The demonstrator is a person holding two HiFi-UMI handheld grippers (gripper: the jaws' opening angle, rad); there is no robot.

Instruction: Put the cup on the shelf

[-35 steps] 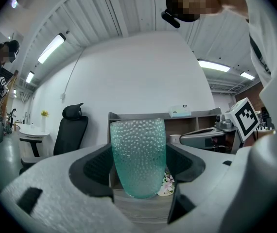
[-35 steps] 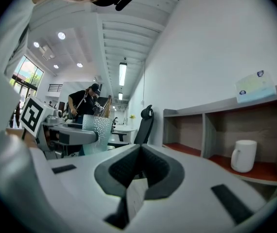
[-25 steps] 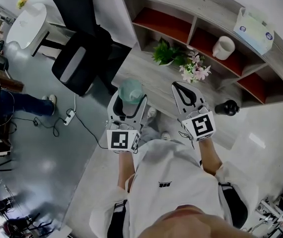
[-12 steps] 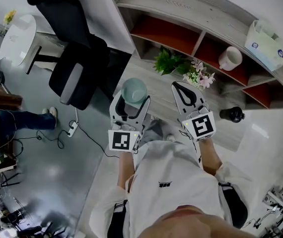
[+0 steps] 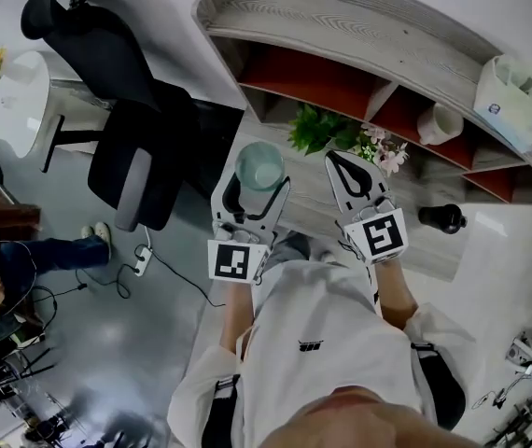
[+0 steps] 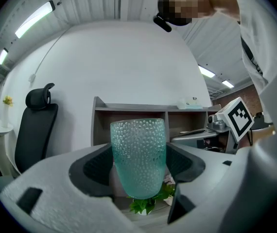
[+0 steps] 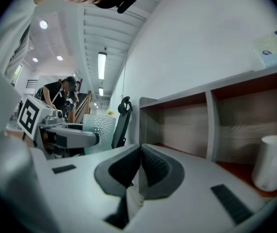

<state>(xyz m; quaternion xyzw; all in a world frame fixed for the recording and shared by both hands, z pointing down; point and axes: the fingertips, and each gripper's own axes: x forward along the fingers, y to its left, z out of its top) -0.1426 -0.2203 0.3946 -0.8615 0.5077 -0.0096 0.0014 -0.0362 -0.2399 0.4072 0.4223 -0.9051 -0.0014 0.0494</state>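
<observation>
A pale green dimpled glass cup (image 5: 259, 166) (image 6: 138, 157) stands upright between the jaws of my left gripper (image 5: 256, 177) (image 6: 139, 165), which is shut on it. The cup also shows in the right gripper view (image 7: 98, 132), at the left. My right gripper (image 5: 344, 164) (image 7: 141, 169) is shut with nothing in it, to the right of the cup. Ahead stands a grey wooden shelf (image 5: 341, 26) (image 6: 129, 108) (image 7: 197, 98) with red-floored compartments. Both grippers hover over the desk surface in front of it.
A green plant (image 5: 317, 131) and pink flowers (image 5: 383, 152) stand on the desk. A white mug (image 5: 441, 124) (image 7: 272, 169) sits in a right compartment. A tissue pack (image 5: 516, 91) lies on top. A black object (image 5: 441, 217) sits at the right. A black chair (image 5: 126, 110) stands at the left.
Both grippers have moved forward toward the shelf with the cup still held in the left one. The shelf now appears closer in the head view.
</observation>
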